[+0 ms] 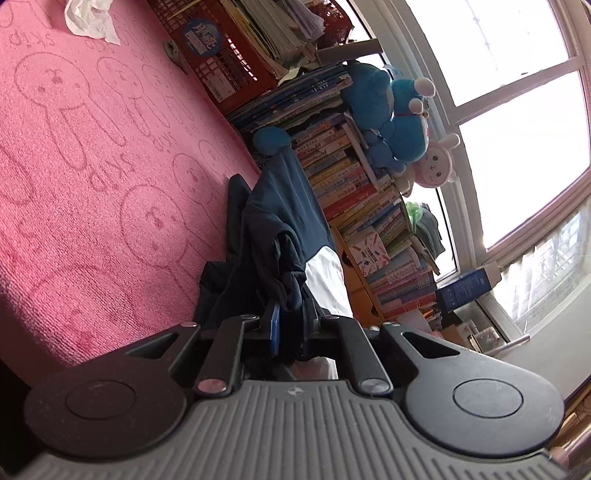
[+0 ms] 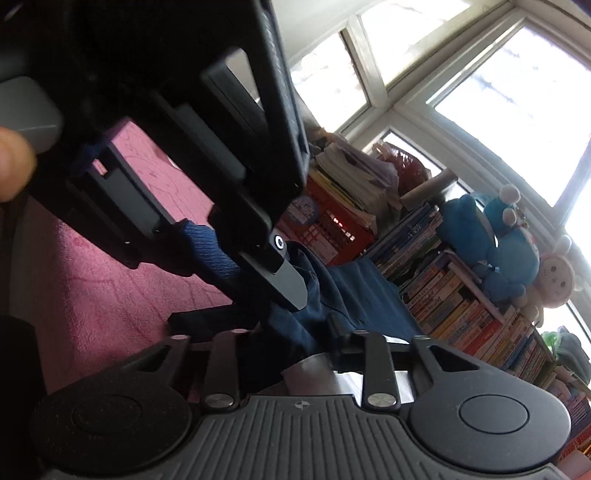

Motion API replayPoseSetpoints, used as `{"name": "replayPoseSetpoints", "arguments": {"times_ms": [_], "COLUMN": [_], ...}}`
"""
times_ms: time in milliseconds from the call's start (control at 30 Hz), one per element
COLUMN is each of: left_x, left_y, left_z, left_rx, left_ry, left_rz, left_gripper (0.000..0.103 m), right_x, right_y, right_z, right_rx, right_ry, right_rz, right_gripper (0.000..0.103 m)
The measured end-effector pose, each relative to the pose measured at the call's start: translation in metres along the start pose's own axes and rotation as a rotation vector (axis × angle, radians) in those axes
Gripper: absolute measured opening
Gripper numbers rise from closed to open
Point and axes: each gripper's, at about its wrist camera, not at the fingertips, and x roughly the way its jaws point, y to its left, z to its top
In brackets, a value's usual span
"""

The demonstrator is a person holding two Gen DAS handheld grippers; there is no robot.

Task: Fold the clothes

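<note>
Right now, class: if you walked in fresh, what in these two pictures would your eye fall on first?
First, the navy garment with a white panel, hanging bunched from the left gripper, which is shut on it above the pink blanket. Next, the blue plush toys on the stacked books by the bright window.

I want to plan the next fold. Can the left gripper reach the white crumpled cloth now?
Probably not yet: the left gripper is shut on the navy garment, and the white cloth lies far across the pink blanket.
</note>
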Motion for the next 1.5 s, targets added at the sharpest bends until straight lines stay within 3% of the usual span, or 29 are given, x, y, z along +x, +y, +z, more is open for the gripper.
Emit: {"name": "replayPoseSetpoints", "arguments": {"times_ms": [133,200,267,333,367,400,467,600,667,700,767,933,1000,1067,1133,1167,1267,1300,1367,1467,1500], "left_x": [-0.012,-0.018,-0.016,-0.006,0.002,0.012,0.037,0.077,0.095,0.103,0.115,0.138,0.149,0.159,0.167,0.171,0.187,0.193,0.204,0.219,0.223], "left_y": [-0.007,-0.013,-0.023,-0.033,-0.037,-0.039,-0.035,-0.019,-0.012,-0.01,-0.007,-0.006,-0.004,-0.003,-0.002,-0.003,-0.013,-0.015,-0.016,-0.016,-0.016], "left_z": [0.009,0.019,0.033,0.045,0.05,0.054,0.064,0.079,0.086,0.089,0.095,0.119,0.129,0.133,0.132,0.13,0.123,0.122,0.126,0.138,0.14], "left_rx": [0.101,0.155,0.24,0.36,0.42,0.459,0.473,0.395,0.357,0.353,0.342,0.317,0.289,0.26,0.239,0.246,0.378,0.409,0.436,0.486,0.524], "left_ry": [0.018,-0.014,-0.047,-0.061,-0.065,-0.053,0.032,0.173,0.207,0.206,0.201,0.172,0.187,0.227,0.264,0.274,0.263,0.254,0.241,0.205,0.183], "left_rz": [-0.039,-0.019,0.07,0.179,0.229,0.255,0.26,0.167,0.165,0.184,0.206,0.212,0.203,0.146,0.09,0.08,0.16,0.177,0.2,0.294,0.373], "left_gripper": [0.013,0.026,0.032,0.045,0.059,0.069,0.069,0.076,0.072,0.051,0.028,0.031,0.058,0.074,0.076,0.075,0.029,0.022,0.019,0.019,0.019], "right_x": [0.005,0.006,0.006,0.006,0.006,0.006,0.006,0.006,0.0,0.0,0.0,0.0,0.0,0.0,-0.001,-0.001,-0.001,-0.001,-0.001,0.0,0.0], "right_y": [-0.002,-0.001,0.001,0.004,0.005,0.007,0.008,0.01,0.016,0.016,0.017,0.02,0.02,0.02,0.02,0.02,0.019,0.019,0.017,0.015,0.015], "right_z": [0.002,0.002,0.002,0.001,0.001,0.001,0.002,0.002,0.0,0.0,-0.001,-0.003,-0.003,-0.003,-0.002,-0.002,-0.001,0.001,0.001,0.002,0.002], "right_rx": [0.013,0.007,-0.004,-0.015,-0.022,-0.031,-0.04,-0.044,-0.052,-0.055,-0.057,-0.062,-0.062,-0.062,-0.062,-0.061,-0.058,-0.055,-0.046,-0.04,-0.039], "right_ry": [0.013,0.008,0.011,0.013,0.014,0.013,0.013,0.016,0.015,0.015,0.016,0.021,0.023,0.024,0.025,0.025,0.028,0.03,0.035,0.038,0.038], "right_rz": [-0.007,-0.011,-0.006,-0.001,0.001,0.0,-0.001,-0.002,-0.009,-0.01,-0.005,0.006,0.008,0.007,0.007,0.008,0.012,0.015,0.022,0.028,0.03], "right_gripper": [0.015,0.015,0.015,0.015,0.015,0.015,0.015,0.015,0.015,0.015,0.015,0.014,0.014,0.014,0.014,0.014,0.014,0.014,0.014,0.014,0.014]}}
